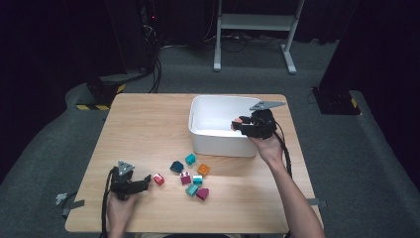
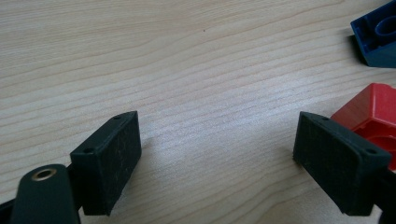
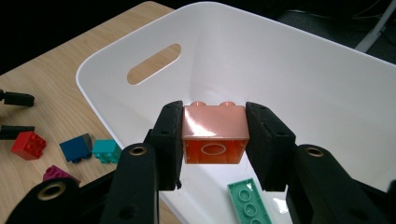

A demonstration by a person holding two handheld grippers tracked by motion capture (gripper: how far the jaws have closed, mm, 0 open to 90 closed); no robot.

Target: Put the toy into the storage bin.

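The right gripper (image 3: 214, 140) hangs over the white bin (image 1: 218, 141) at the table's (image 1: 143, 124) far right corner, jaws clamped on an orange brick (image 3: 215, 133), studs up, one pad flat against each side. Beneath it, on the bin's floor, lies a flat green plate (image 3: 250, 200). Down near the front left corner, the left gripper (image 1: 143, 181) sits low over the wood, jaws spread wide with bare tabletop between them. A red brick (image 2: 373, 116) lies just beside its one pad; whether they touch I cannot tell. A dark blue brick (image 2: 378, 39) sits farther off.
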